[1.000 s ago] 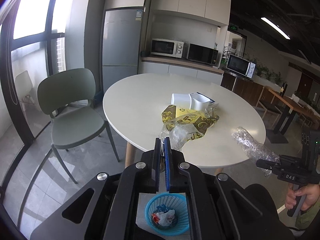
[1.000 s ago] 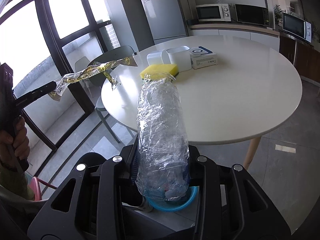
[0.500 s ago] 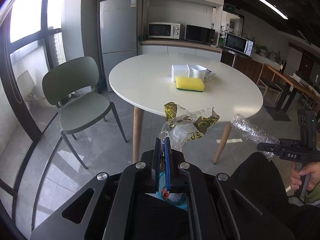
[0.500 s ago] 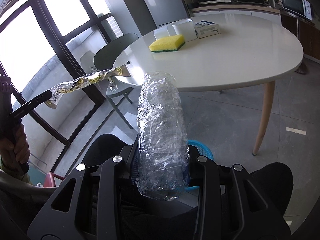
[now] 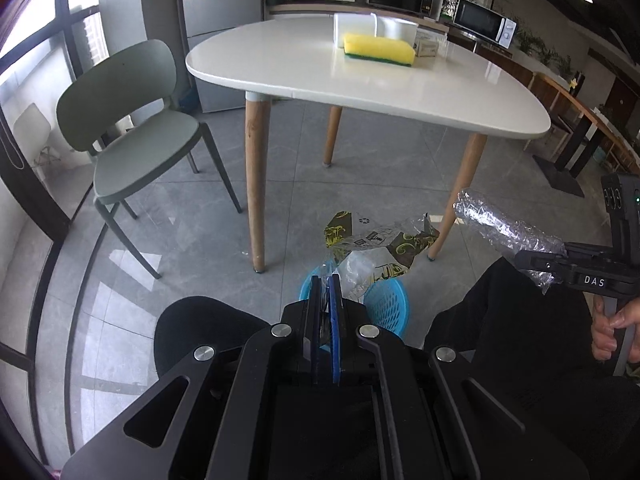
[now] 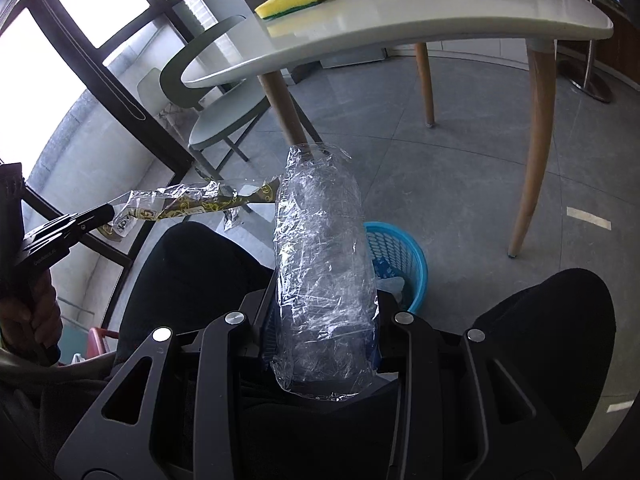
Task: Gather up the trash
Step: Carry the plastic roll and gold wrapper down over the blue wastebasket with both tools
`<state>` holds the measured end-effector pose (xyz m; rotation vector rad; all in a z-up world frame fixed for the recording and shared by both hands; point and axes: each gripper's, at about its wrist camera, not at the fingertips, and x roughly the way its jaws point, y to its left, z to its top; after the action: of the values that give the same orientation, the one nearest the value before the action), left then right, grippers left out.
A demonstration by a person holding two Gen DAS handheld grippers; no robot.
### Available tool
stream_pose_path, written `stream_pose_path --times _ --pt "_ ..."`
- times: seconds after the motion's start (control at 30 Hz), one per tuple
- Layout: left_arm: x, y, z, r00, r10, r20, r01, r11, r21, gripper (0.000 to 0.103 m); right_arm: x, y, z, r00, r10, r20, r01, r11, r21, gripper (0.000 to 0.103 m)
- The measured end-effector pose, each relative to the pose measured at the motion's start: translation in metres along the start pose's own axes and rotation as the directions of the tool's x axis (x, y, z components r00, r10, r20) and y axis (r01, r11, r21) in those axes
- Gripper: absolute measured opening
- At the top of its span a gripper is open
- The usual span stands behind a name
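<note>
Currently I have the left gripper (image 5: pixel 325 280) with its fingers pressed together on a crumpled clear-and-gold printed plastic wrapper (image 5: pixel 378 244), which hangs just above the round blue mesh plastic basket (image 5: pixel 386 306) on the grey tiled floor (image 5: pixel 360 168). My right gripper (image 6: pixel 324 320) has its fingers pinching a crushed clear plastic bottle (image 6: pixel 322 264), held beside the same basket (image 6: pixel 404 264), which already contains some scraps. Both tools point steeply downward between the operator's dark-trousered knees. On the round white tabletop (image 5: pixel 320 68) a yellow sponge (image 5: pixel 378 50) lies beside white containers (image 5: pixel 354 26).
</note>
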<state>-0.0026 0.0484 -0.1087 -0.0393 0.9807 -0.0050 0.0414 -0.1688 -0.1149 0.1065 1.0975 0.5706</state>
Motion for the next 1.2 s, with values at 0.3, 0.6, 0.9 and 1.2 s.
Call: stream_pose_path --times 0.3,0.6,0.9,1.2 --pt "0.072 -0.006 -0.002 0.992 0.026 -0.120 -0.026 1.000 0.003 0.003 0.044 -0.025 0.002 0.997 -0.033 -0.076 0.039 0.996 0.080 0.032" --pt "0.133 -0.016 0.002 0.977 0.054 -0.205 -0.057 0.998 -0.009 0.003 0.083 -0.050 -0.001 0.986 -0.009 -0.168 0.033 0.990 0.139 0.032" --pt "0.177 -0.022 0.000 0.955 0.013 -0.295 -0.031 0.998 -0.055 0.003 0.125 -0.063 -0.001 0.965 -0.026 -0.261 0.075 0.981 0.180 0.032" --pt "0.228 -0.022 -0.002 0.909 -0.064 -0.413 0.002 0.989 -0.148 0.003 0.174 -0.068 0.004 0.941 -0.008 -0.337 0.080 0.977 0.199 0.032"
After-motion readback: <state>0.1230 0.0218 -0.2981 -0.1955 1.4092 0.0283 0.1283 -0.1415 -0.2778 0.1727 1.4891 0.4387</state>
